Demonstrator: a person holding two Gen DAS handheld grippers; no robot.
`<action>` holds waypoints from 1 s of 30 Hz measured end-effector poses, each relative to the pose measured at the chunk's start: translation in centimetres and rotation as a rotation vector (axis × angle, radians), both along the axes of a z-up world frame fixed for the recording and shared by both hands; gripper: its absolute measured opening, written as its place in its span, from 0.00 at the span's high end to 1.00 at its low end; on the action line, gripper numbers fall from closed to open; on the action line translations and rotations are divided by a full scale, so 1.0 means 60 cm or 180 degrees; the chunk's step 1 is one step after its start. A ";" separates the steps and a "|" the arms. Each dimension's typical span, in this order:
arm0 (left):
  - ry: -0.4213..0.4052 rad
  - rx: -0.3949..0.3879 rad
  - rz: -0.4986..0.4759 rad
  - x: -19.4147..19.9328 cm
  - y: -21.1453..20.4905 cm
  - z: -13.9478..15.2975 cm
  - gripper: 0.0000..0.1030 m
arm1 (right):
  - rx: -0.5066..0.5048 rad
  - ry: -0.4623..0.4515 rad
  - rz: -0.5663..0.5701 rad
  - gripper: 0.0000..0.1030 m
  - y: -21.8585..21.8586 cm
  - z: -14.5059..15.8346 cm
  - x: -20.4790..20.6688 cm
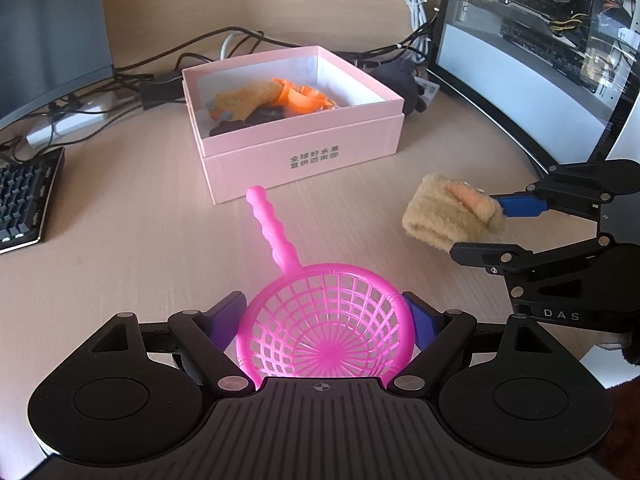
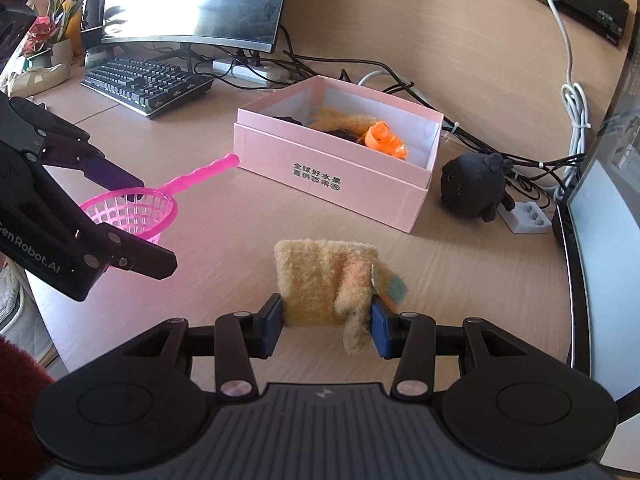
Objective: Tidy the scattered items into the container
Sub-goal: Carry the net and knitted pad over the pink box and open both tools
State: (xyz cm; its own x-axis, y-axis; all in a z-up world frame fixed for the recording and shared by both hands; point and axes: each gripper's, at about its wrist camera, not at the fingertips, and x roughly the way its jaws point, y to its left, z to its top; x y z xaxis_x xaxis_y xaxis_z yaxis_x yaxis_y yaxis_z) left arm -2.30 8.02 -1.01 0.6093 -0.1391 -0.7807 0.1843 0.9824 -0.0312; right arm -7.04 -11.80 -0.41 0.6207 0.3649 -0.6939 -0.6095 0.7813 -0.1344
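Note:
My left gripper (image 1: 326,320) is shut on the round basket of a pink plastic sieve (image 1: 324,328), whose handle points toward the pink box (image 1: 304,148). From the right wrist view the same left gripper (image 2: 138,224) holds the sieve (image 2: 132,210) above the desk at the left. My right gripper (image 2: 326,322) is shut on a tan plush toy (image 2: 320,280) with an orange patch, seen also as the plush (image 1: 448,212) in the right gripper (image 1: 480,226). The open pink box (image 2: 332,172) holds an orange plush, orange plastic pieces and dark items.
A black plush (image 2: 476,186) and a white power strip (image 2: 528,216) lie right of the box. A keyboard (image 2: 148,82), a monitor (image 2: 196,0) and cables sit behind it. A curved screen (image 1: 532,52) stands at the right edge.

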 end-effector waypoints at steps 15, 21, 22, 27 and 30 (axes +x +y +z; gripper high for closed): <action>-0.0009 0.0025 0.0069 -0.003 -0.002 0.002 0.15 | 0.0027 0.0004 0.0088 0.57 0.009 0.000 0.004; -0.0040 0.0042 0.0083 -0.002 0.000 0.006 0.15 | 0.0030 -0.0002 0.0122 0.57 0.013 0.001 0.010; -0.0045 0.0044 0.0088 -0.001 0.000 0.007 0.15 | 0.0030 -0.0002 0.0129 0.57 0.014 0.001 0.011; -0.0049 0.0045 0.0122 0.003 0.004 0.008 0.15 | 0.0018 0.0006 0.0169 0.57 0.019 0.001 0.015; -0.0097 0.0084 0.0129 0.003 0.003 0.014 0.15 | 0.0018 0.0003 0.0190 0.57 0.021 0.003 0.018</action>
State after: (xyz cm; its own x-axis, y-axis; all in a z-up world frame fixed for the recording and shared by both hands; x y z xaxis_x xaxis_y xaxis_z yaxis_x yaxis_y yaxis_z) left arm -2.11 8.22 -0.19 0.6377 -0.0935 -0.7646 0.1448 0.9895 -0.0002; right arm -5.97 -10.54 -0.22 0.5970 0.4053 -0.6923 -0.6553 0.7442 -0.1294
